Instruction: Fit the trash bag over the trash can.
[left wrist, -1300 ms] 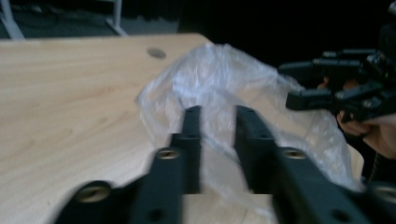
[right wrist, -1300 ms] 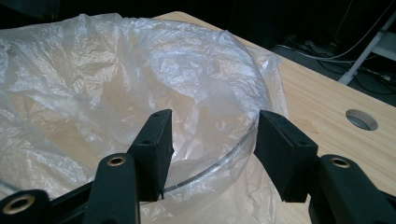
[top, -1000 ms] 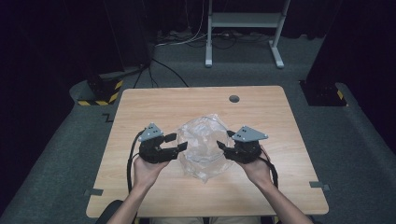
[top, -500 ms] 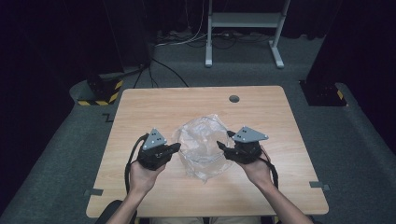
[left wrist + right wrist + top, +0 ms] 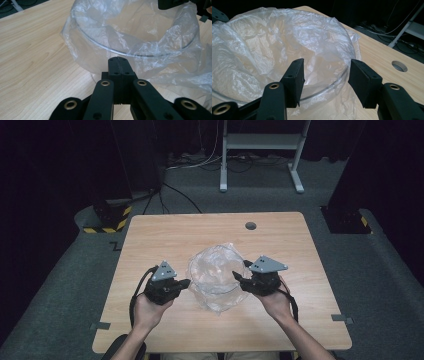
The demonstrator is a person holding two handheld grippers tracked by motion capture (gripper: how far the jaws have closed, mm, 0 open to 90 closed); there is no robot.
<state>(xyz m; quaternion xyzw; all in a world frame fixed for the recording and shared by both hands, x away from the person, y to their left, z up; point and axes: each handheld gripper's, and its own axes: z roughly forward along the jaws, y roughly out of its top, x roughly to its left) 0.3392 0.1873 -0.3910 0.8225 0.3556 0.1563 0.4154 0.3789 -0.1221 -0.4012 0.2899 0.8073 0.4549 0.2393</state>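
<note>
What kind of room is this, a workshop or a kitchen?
Most likely a lab or recording studio: a bare wooden table ringed by black curtains, cables on grey carpet, and a metal stand behind.

No text, label, brand name or number can be read anywhere in these pictures. The nearest thing to a sign is the yellow-and-black hazard striping (image 5: 107, 226) on the floor beside the far left corner of the desk (image 5: 165, 235), and it carries no words. The clear plastic bag (image 5: 216, 275) on the desk is unprinted.
</note>
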